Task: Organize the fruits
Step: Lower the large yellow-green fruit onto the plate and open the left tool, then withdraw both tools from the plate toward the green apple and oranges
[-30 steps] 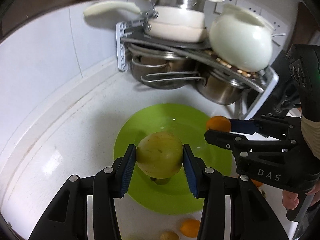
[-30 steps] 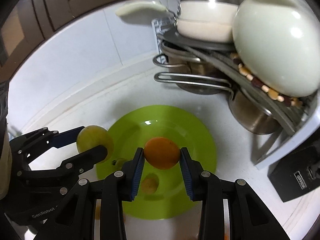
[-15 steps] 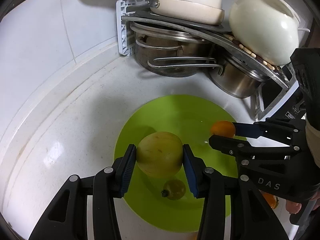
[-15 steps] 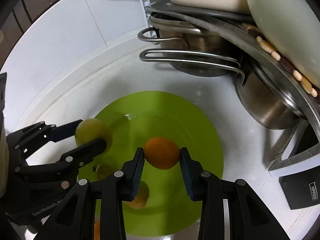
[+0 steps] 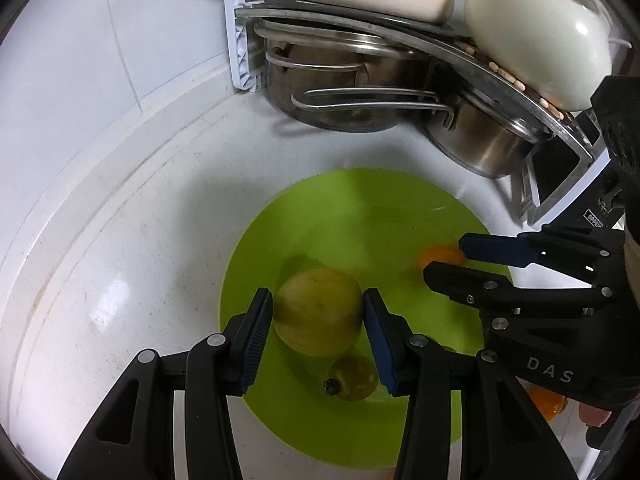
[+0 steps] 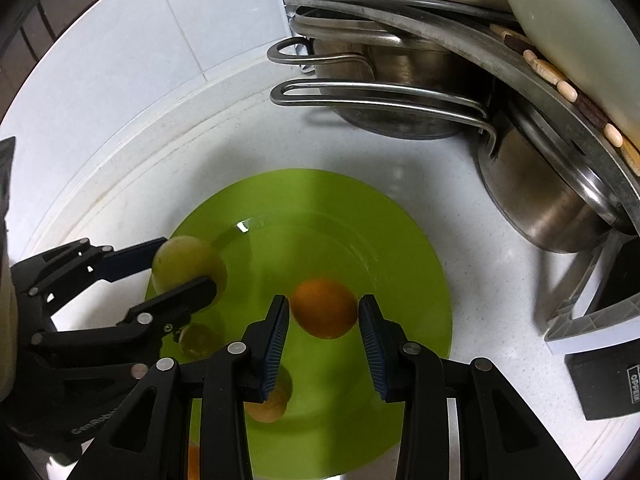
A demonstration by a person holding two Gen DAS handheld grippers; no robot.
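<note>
change: both grippers lower over the plate than a second ago; rack and pots now sit higher in both views; right jaws have just been opening, with the orange between them
left gripper [image 5: 319, 330]: clamped on the pear, blue pads pressed on both its sides, pointing steeply down over the plate's left half
pear [image 5: 319, 316]: yellow-green, round, held between left pads, low over the plate; can't tell if it touches the plate
right gripper [image 6: 324, 330]: jaws slightly apart, small gap visible each side of the orange, pads not pressing it
orange [image 6: 324, 307]: between right pads, over the plate's middle; appears to rest on the plate, contact not certain
plate [image 5: 352, 208]: bright green, glossy, on white counter, near the pots
small green fruit [image 5: 353, 377]: on the plate, just below the pear in left view, dark stem end facing left
brown fruit [image 6: 269, 404]: on the plate's near part, partly hidden behind right gripper's left finger
second orange [image 5: 550, 402]: off the plate at right, mostly hidden under right gripper
counter [image 5: 120, 264]: white, speckled, raised edge against tiled wall
rack [image 5: 244, 32]: white frame with curved metal shelf, in the corner behind the plate
pots [image 6: 400, 80]: steel, long handles, stacked under the shelf
white pot [image 5: 536, 36]: glossy, on top of the shelf, right side
person: fingertips just visible under right gripper's handle, lower right of left view
</note>
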